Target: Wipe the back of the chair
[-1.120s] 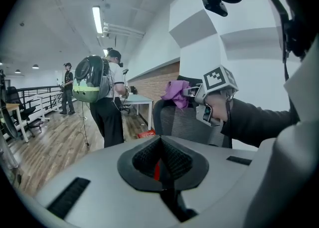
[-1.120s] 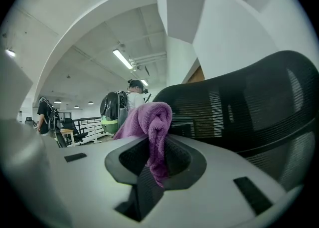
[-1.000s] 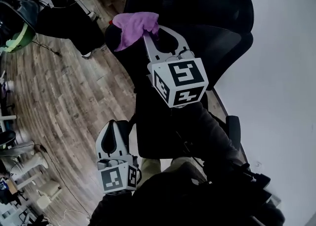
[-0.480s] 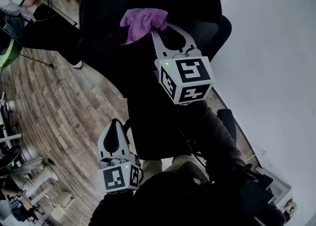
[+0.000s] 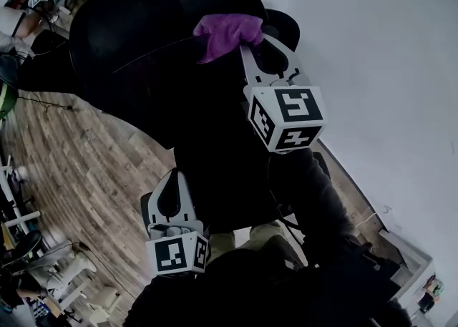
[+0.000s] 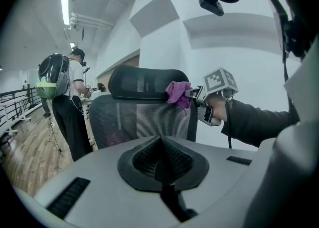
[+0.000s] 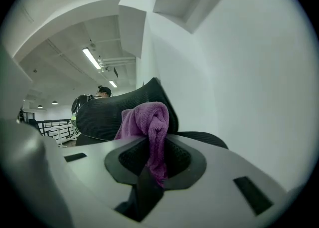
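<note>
Gripping: right gripper [image 5: 252, 45] jaws pinched on purple cloth [image 5: 227, 31], top centre
Chair back [image 5: 143, 46]: upper left, cloth against its upper edge
Left gripper [image 5: 170, 188]: lower left, jaws together, empty

This looks like an open-plan office: a black mesh-backed office chair [image 6: 142, 119], wood-plank floor [image 5: 79, 168], plain white walls [image 5: 386, 61], long strip lights [image 6: 65, 8] overhead, a metal railing [image 6: 12, 114], and a person with a backpack [image 6: 70, 97] standing further off.

I find no readable words, numbers or brands; my left cube [image 5: 177, 254] and right cube [image 5: 286, 118] bear only square marker patterns.
</note>
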Demonstrator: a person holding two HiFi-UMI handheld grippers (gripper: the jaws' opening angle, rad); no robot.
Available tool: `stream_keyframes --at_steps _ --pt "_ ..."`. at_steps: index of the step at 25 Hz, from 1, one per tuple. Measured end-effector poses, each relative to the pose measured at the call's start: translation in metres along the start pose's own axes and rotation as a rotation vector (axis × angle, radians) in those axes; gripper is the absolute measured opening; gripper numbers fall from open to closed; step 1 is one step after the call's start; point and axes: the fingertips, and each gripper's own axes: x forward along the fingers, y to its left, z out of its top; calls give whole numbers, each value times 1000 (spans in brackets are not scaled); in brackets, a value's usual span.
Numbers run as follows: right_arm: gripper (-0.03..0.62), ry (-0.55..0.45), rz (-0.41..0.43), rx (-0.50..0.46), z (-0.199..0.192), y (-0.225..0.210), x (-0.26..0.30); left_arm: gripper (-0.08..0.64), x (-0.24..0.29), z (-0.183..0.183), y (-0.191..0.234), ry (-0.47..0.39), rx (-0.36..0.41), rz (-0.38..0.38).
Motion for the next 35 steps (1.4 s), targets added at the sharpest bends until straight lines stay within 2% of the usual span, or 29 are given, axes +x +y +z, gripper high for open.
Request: stream_keyframes --at_steps 4,9,12,15,20,29,35 --pt "72 6 -52 18 -7 -43 -22 3 14 -2 -36 9 26 -56" --pt "72 -2 -159 36 -8 -105 -55 3 25 -6 -74 24 53 -125" --pt "72 -18 -233 40 -4 -133 -74 4 27 -6 -86 30 67 -156" --pt "72 -26 -270 29 -2 -142 -79 4 30 -5 -86 30 71 -160" --pt "72 13 -247 16 -19 -125 -55 3 30 -7 -68 35 65 -121" --pt "72 86 -131 -37 -51 -46 15 4 30 -18 2 54 0 -11" --pt "72 100 -98 -44 -55 -5 48 5 33 -20 46 59 -42 17"
